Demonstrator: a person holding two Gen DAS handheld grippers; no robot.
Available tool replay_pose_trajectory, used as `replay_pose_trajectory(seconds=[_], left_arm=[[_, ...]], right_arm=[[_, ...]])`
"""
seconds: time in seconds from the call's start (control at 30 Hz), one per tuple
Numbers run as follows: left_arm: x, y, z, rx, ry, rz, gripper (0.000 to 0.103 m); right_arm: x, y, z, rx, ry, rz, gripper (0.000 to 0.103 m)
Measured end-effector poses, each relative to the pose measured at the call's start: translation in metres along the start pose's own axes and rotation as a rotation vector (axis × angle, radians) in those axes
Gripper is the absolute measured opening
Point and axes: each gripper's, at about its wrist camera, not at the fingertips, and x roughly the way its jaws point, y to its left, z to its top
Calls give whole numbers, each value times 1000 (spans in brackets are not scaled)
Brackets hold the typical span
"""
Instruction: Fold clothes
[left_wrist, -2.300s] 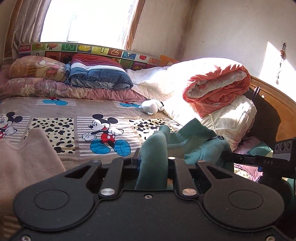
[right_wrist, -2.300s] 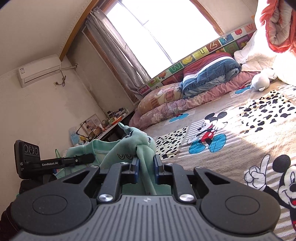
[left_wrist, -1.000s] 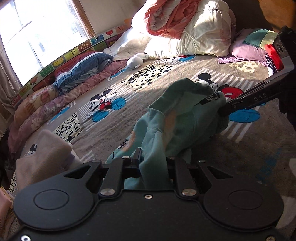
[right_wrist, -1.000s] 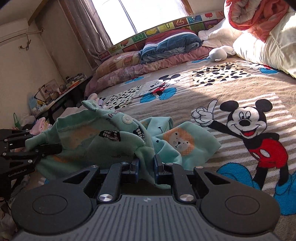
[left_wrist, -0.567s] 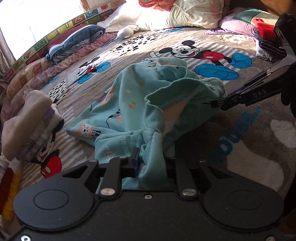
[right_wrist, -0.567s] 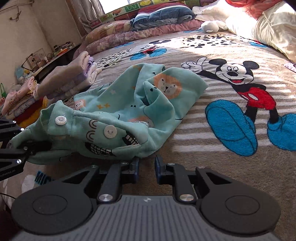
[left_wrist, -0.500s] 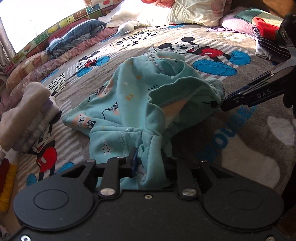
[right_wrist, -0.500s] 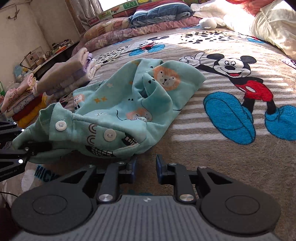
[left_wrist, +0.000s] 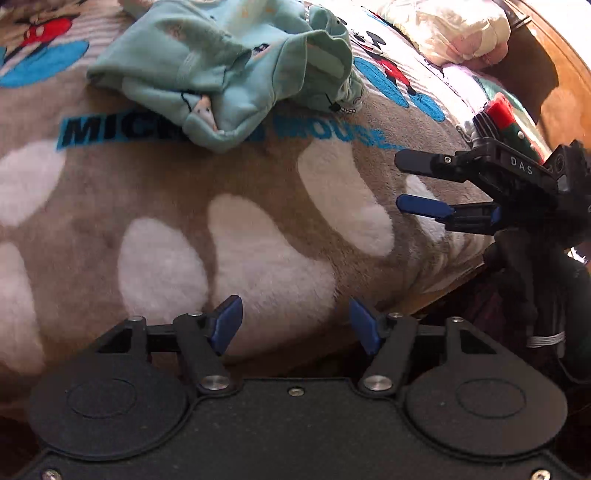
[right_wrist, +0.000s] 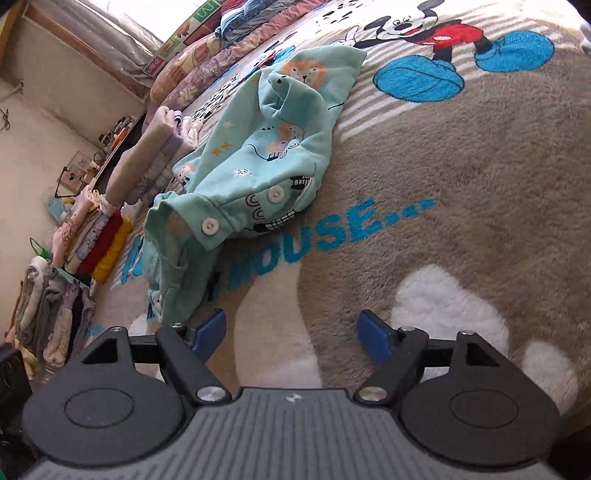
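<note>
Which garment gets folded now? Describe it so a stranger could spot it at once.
Start from the brown Mickey Mouse blanket covering the bed. Across its blue lettering lies a crumpled mint-green child's garment. Unlike the neatly folded stacks at the bed's edge, it is loose, printed with lions and fastened with white buttons.

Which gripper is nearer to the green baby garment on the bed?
Right. The right gripper is open with one finger almost at the green garment hem; the left gripper, also open, sits farther back across bare blanket.
</note>
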Motion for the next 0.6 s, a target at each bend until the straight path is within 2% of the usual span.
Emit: replay_pose_trajectory(seconds=[0.17,0.23,0.3,0.37,0.43,0.5,0.6], left_arm=[[-23,26,-15,-197,-201,-63,66],[-32,36,-21,-276,-281,-88,66],[-39,46,-18,-307,-383,-68,66],[-43,50,-12,-293,-459,-3,66],[-44,53,-1,-234,-503,66,66],[-45,57,11,-173,-541,124,65],[-48,53,31,-17,-595,157,64]], right_arm=[[-15,-24,-11,244,-28,214,89],[-15,-33,-10,294,-56,259,90],[-11,-43,-7,322,-87,290,92],[-4,-57,-6,363,-127,316,92],[0,-69,-5,417,-167,367,91],[5,-70,6,418,-195,394,91],[16,-69,26,384,-225,404,91]])
